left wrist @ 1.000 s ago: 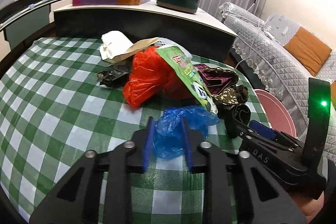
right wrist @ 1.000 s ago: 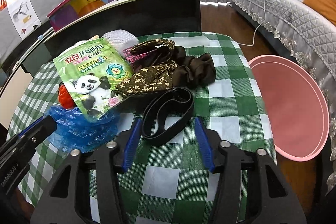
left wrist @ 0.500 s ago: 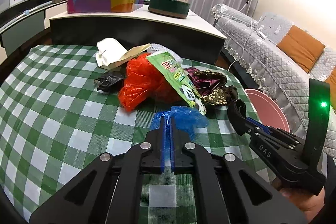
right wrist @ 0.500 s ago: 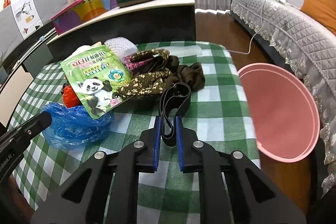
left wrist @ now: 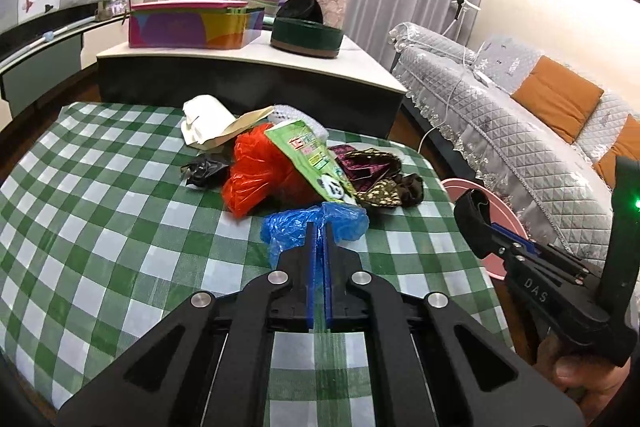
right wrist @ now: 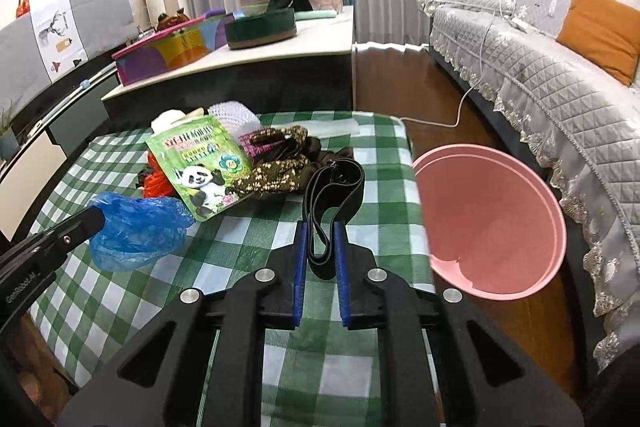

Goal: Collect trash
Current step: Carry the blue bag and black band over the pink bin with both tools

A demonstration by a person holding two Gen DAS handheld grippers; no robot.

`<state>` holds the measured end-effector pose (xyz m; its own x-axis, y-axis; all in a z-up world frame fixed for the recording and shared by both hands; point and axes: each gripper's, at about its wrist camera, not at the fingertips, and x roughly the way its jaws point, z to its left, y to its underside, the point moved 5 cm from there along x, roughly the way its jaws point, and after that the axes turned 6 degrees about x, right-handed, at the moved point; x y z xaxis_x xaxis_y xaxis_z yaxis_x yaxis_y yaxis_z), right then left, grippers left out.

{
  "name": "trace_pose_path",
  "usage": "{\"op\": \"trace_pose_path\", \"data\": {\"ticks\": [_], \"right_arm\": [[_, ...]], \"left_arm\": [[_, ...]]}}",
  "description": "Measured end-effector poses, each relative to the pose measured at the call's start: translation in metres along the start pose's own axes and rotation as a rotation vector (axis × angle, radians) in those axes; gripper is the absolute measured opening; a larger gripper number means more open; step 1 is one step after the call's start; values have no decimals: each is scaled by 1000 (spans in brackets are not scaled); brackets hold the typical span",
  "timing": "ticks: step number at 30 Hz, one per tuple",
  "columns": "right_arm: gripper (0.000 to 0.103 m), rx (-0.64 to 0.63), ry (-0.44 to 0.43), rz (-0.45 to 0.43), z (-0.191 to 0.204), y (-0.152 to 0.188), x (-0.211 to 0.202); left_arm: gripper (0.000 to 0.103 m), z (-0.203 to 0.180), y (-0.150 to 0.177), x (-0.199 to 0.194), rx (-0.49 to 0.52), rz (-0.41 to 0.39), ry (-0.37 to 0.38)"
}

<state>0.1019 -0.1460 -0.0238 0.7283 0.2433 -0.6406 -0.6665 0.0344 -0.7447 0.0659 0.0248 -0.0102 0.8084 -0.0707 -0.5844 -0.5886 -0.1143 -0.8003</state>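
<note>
Checked table (left wrist: 100, 211), pink bin (right wrist: 492, 227) beside. Left gripper (left wrist: 319, 239) clamped on blue bag (left wrist: 344, 219); right gripper (right wrist: 320, 247) pinching black strap (right wrist: 334, 187). Risk: thin bag slipping mid-carry.

Clear cloth near, clutter ahead
Trash heap (left wrist: 280, 171) blocks beyond the left gripper (left wrist: 319, 227); pink basin (right wrist: 492, 223) stands open right of the right gripper (right wrist: 320, 231).
</note>
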Motion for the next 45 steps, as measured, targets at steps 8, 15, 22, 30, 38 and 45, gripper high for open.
{"op": "trace_pose_path", "data": {"ticks": [8, 15, 22, 30, 38, 45], "right_arm": [[14, 22, 10, -30, -16, -9, -31], [14, 36, 18, -74, -30, -20, -54], [14, 64, 24, -95, -56, -26, -67], [14, 64, 28, -114, -84, -40, -76], [14, 56, 40, -132, -116, -64, -77], [14, 55, 60, -146, -147, -88, -68]], "left_arm": [[2, -12, -6, -17, 16, -43, 34], [3, -25, -7, -27, 37, -57, 64], [3, -39, -7, -31, 67, -60, 70], [2, -58, -20, -29, 52, -45, 98], [3, -83, -33, -26, 81, -53, 111], [3, -100, -44, -12, 98, -49, 118]]}}
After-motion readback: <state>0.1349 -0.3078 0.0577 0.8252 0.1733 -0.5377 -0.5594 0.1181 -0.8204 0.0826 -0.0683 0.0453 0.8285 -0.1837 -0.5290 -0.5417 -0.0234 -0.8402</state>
